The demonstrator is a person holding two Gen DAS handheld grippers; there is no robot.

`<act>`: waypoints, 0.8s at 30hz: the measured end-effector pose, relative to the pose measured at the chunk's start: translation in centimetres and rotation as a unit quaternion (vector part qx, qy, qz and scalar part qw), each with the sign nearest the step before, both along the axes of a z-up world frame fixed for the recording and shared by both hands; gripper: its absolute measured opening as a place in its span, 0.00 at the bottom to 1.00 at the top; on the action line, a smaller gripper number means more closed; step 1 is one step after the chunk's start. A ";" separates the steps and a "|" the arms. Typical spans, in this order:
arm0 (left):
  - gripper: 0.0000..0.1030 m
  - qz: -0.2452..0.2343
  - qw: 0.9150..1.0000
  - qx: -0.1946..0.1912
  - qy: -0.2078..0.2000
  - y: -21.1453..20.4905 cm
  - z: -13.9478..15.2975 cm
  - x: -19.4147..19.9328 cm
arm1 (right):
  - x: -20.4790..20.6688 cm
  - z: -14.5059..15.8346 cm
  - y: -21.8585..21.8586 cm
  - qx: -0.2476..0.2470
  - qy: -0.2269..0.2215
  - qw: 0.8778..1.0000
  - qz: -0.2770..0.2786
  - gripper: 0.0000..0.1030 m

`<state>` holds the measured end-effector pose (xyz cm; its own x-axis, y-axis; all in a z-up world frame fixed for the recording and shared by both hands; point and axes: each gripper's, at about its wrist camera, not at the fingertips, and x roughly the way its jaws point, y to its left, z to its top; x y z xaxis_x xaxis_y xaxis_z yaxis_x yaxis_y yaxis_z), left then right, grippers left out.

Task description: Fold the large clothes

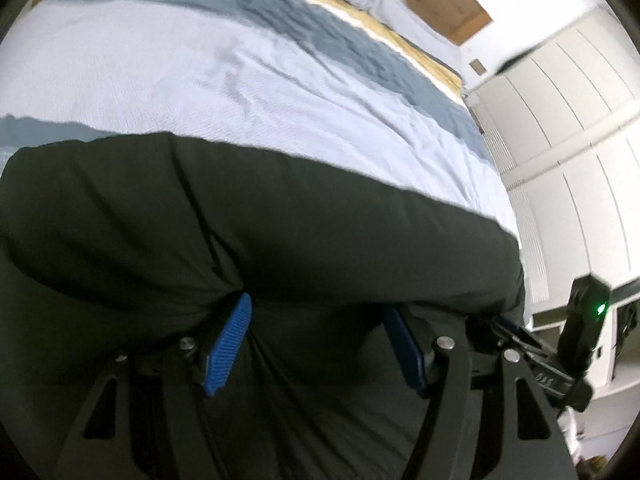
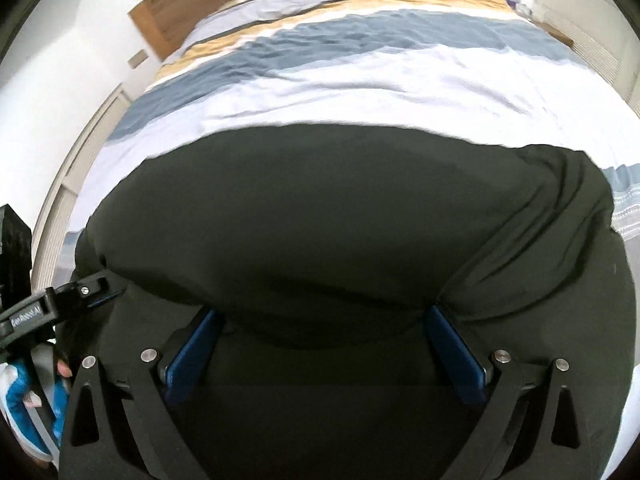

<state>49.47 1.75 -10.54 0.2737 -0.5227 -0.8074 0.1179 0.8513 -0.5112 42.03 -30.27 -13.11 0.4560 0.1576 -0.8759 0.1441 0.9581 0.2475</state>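
Bedroom, bed with striped white, grey-blue and yellow cover (image 2: 360, 76). Near edge: large dark green-black cloth garment (image 2: 340, 220) spread across it. Left gripper (image 1: 316, 320) jaws apart, cloth bunched between; grip unclear. Right gripper (image 2: 324, 320) spread wide over cloth. Far: wooden headboard (image 2: 168, 20).

The left gripper (image 2: 52, 312) body reads roughly "GenRobot AI".

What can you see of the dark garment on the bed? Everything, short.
The dark garment is a large, plain, matte piece of soft cloth, nearly black. It lies on the striped bedding in a folded bulk with a rounded far edge and creases running toward the right. Its type is unclear. Both the left gripper and the right gripper have their blue pads against it, jaws spread with cloth between.
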 end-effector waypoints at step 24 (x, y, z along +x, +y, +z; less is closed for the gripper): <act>0.64 0.182 0.977 0.088 -0.061 11.7 11.5 -15.8 | -18.4 10.4 -10.2 -0.079 0.020 0.988 -0.129 0.96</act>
